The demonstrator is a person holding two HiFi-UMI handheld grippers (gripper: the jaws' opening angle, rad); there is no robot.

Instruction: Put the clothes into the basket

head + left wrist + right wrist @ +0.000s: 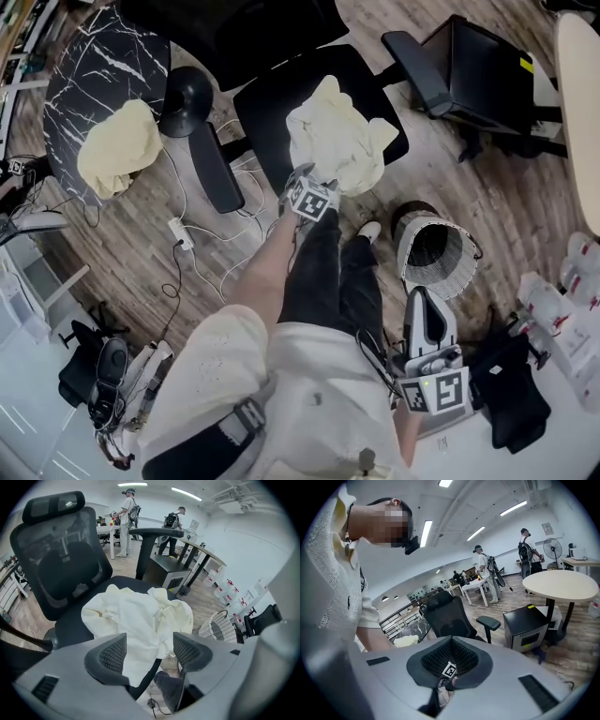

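The floor [487,202] is grey-brown wood plank. A black mesh office chair [61,564] with armrests stands in the middle. Beside it is a round desk with a black marbled top [103,66]. A black cabinet [478,75] sits next to a round pale table [565,583]. A white power strip [181,232] and loose cables lie on the floor. The walls [243,541] are white, and long strip lights [425,531] run across the ceiling. A standing fan [551,548] and two people with backpacks [528,545] are far off.

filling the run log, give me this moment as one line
left tool: open, over cream garment on chair seat | right tool: shut, empty | basket: on floor
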